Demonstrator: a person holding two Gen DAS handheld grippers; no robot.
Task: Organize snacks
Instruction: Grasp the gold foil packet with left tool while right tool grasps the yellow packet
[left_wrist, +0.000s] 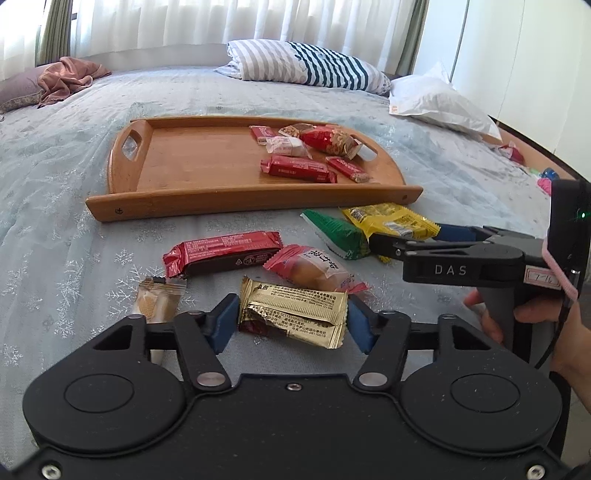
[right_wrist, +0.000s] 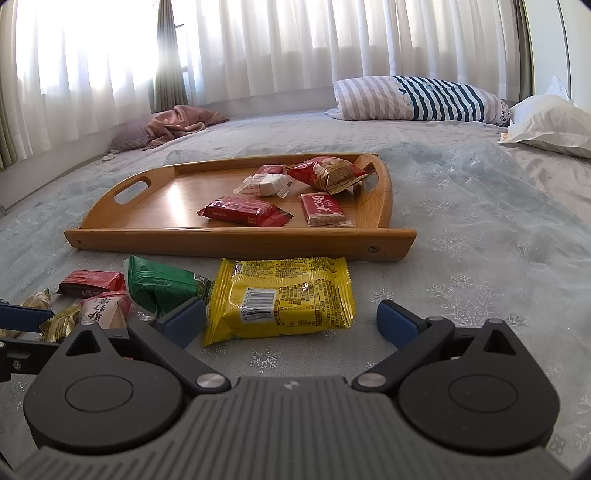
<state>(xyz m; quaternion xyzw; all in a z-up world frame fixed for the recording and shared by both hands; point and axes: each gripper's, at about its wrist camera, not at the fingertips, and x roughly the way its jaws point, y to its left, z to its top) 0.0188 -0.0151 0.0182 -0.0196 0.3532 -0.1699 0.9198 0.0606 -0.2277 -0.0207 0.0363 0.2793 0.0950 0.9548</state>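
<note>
Gold packet (left_wrist: 293, 314): lying on the bed before the tray (right_wrist: 236, 240), left tongs (left_wrist: 291, 323) closing on its ends, pads seemingly touching. Probably light, crinkly, slippery, crushable.
Yellow packet (right_wrist: 280, 297): resting between right tongs (right_wrist: 291, 319), jaws standing apart.

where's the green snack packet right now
The green packet lies on the bedspread in front of the wooden tray, touching the yellow packet's left edge.

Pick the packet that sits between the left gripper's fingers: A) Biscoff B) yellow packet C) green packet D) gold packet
D: the gold packet fills the gap of the left gripper, its blue fingers at either end of the wrapper.
</note>
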